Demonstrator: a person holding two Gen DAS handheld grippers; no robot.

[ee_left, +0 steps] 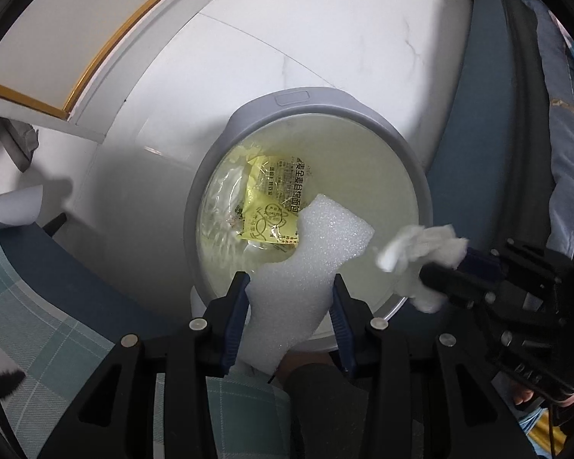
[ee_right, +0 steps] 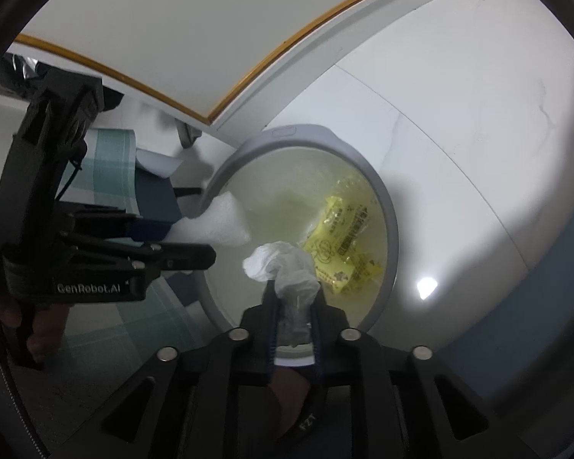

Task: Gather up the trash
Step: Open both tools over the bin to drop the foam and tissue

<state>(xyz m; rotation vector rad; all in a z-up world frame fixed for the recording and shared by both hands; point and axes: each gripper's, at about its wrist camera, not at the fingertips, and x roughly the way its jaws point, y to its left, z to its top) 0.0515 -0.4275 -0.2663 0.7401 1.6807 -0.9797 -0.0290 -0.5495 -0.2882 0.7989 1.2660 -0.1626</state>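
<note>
Only right-wrist view shows tissue [ee_right: 283,267] between tongs [ee_right: 295,290].

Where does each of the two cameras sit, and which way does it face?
Left wrist: on the left gripper, looking steeply down into the trash bin; its jaws hold white foam.
Right wrist: on the right gripper, looking down into the bin; crumpled tissue sits between its jaws; a hand shows at left.
Shared: bin, yellow wrapper, foam, tissue, and each other's gripper.
</note>
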